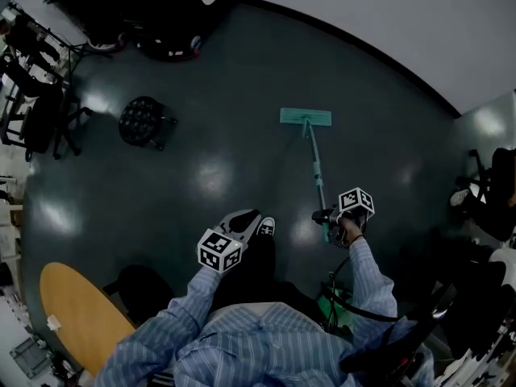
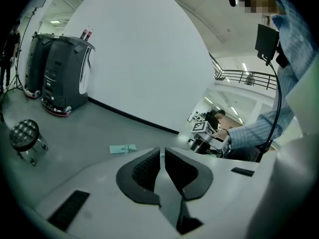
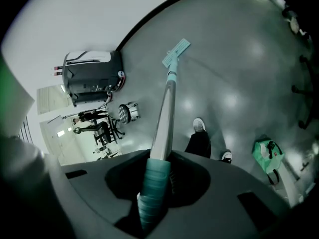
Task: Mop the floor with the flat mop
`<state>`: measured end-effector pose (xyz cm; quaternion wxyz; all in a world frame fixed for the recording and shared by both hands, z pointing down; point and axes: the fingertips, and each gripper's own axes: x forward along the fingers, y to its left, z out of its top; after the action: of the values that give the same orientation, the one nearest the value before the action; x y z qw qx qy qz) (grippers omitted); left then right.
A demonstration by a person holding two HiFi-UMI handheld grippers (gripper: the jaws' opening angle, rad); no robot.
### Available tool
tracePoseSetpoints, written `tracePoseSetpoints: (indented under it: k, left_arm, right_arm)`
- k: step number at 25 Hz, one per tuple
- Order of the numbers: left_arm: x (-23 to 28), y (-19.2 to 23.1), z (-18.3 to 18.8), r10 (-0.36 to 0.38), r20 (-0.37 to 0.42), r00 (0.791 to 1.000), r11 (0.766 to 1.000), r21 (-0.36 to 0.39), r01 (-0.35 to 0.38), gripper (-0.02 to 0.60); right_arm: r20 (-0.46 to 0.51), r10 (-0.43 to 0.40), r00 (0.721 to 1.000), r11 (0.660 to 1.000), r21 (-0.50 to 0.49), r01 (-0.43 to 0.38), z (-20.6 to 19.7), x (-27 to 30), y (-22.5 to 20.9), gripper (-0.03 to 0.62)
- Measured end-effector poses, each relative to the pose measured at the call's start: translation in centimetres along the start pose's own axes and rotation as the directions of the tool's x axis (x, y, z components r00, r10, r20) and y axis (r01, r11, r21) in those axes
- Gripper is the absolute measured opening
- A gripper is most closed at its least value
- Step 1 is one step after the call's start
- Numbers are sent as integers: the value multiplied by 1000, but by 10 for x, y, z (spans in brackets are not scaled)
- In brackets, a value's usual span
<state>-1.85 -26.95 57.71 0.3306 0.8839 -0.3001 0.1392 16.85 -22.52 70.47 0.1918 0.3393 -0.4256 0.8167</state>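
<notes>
One hand-held gripper (image 3: 159, 173) on mop (image 3: 166, 99)

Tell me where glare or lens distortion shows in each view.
Head view: dim, with pale light patches on the glossy floor, and the wall curves. Left gripper view: brighter, corners black. Right gripper view: floor glare again; the mop handle looks sharp.

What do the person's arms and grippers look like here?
Both arms wear light blue striped shirt sleeves. The left gripper has a pale grey shell with black ribbed jaws; the right gripper looks darker grey. Each carries a white cube with black square markers.
</notes>
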Motion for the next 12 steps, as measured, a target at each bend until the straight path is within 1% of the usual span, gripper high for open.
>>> tracePoseSetpoints:
  k: [5, 8, 10, 12]
  left_arm:
    - [18, 27, -2, 18, -30, 999, 999, -26, -18, 31]
    - [20, 47, -4, 35, -30, 999, 999, -23, -36, 31]
    - [18, 59, -4, 57, -24, 998, 998, -30, -58, 31]
    - [19, 69, -5, 78, -21, 997, 995, -55, -79, 31]
  right_arm:
    - [-6, -36, 999, 999, -13, 35, 82, 9, 25, 84]
    - [0, -67, 998, 997, -28, 67, 132, 16, 44, 84]
    - [17, -65, 998, 998, -26, 65, 164, 19, 61, 84]
    - [47, -46, 998, 999, -11, 47, 198, 18, 78, 84]
